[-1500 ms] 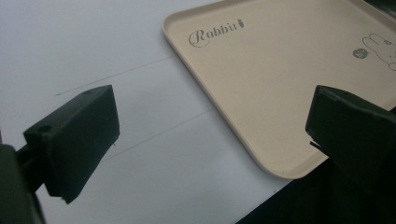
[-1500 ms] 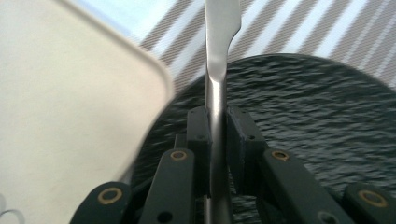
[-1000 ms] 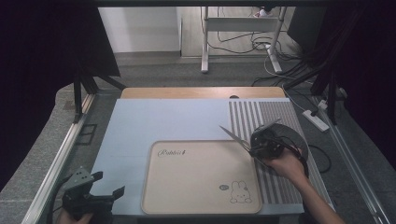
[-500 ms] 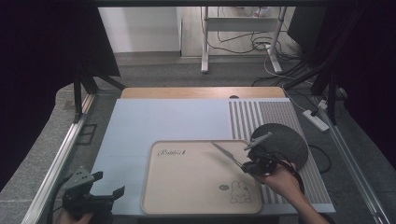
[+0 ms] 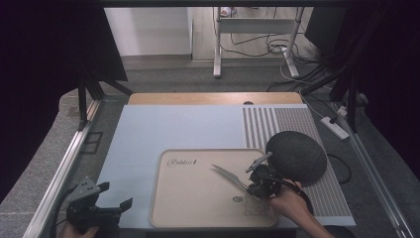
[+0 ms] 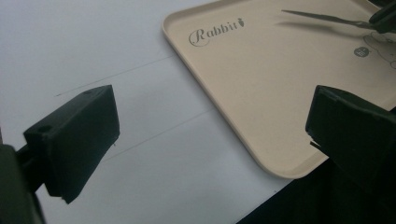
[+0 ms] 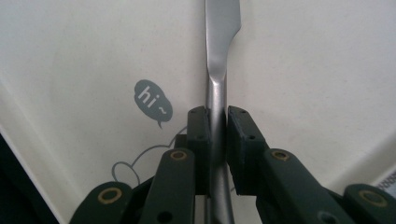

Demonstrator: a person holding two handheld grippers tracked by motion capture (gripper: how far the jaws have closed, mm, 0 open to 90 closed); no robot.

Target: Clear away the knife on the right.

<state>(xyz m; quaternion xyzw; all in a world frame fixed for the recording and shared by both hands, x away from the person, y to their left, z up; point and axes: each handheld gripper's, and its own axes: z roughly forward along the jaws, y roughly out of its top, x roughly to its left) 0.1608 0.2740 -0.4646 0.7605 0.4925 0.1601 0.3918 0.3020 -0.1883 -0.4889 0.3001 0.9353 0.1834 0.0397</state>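
Note:
A metal table knife (image 5: 227, 175) is clamped by its handle in my right gripper (image 5: 251, 185), blade pointing left over the beige "Rabbit" tray (image 5: 198, 203). In the right gripper view the pads squeeze the knife (image 7: 222, 28) just above the tray's (image 7: 303, 70) "hi~" bubble print; my right gripper (image 7: 217, 126) is shut on it. My left gripper (image 5: 117, 195) rests at the table's near left corner, jaws wide apart. In the left gripper view, my left gripper (image 6: 210, 140) frames the tray's (image 6: 261, 93) near corner with nothing between the jaws, and the knife (image 6: 327, 18) hovers farther off.
A dark grey round dish (image 5: 296, 156) lies on the striped mat (image 5: 277, 124) just right of the tray. A pale blue mat (image 5: 163, 129) covers the table's left and middle. Metal rails run along both table sides.
My right gripper carried the knife leftward and nearer, from above the dark round dish to over the tray's right part, uncovering the dish. The left gripper stayed put.

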